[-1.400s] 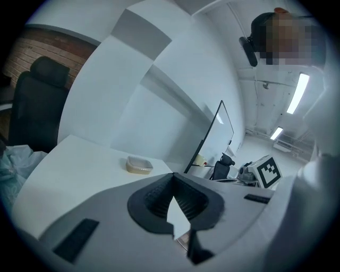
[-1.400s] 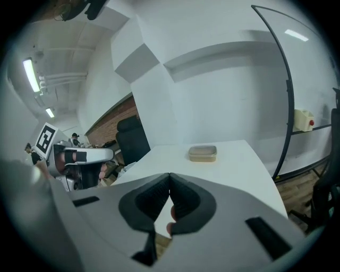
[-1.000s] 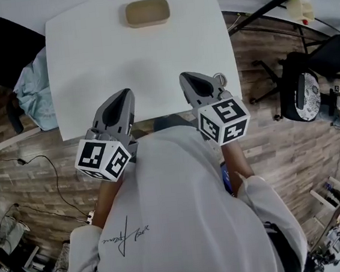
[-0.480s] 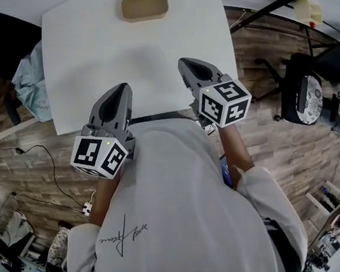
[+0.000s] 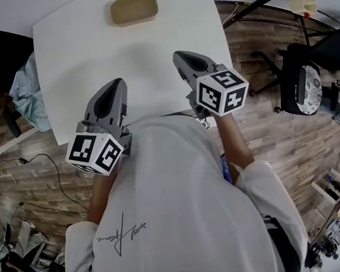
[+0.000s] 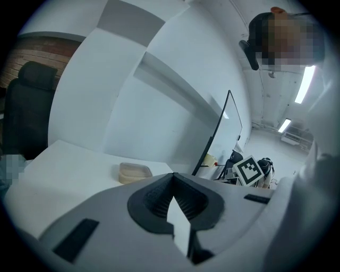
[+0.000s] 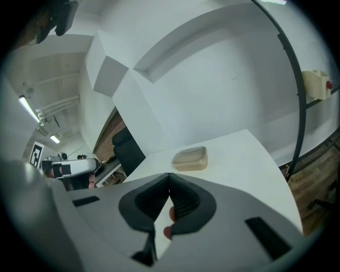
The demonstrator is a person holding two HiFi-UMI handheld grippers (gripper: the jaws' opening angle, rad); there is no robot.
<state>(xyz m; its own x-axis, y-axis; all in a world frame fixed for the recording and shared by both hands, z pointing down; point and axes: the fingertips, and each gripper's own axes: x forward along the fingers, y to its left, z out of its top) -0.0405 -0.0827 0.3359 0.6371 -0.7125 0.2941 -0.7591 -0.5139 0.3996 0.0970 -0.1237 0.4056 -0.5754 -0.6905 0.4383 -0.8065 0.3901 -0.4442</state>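
Note:
A shallow tan container with a lid sits alone at the far side of a white table. Both grippers hover over the table's near edge, side by side and pointing at the far side. My left gripper is shut with nothing between its jaws; its own view shows the container ahead and to the left. My right gripper is also shut and empty; in its view the container lies just ahead on the tabletop. Each gripper carries a cube with square markers.
A black office chair stands past the table's far left corner. A black bent pole rises at the right, with another chair beyond it. Light blue cloth lies beside the table's left edge. The floor is wood planks.
Both grippers have tilted upward a little, so the container sits lower in their views. They stay shut over the near edge of the table.

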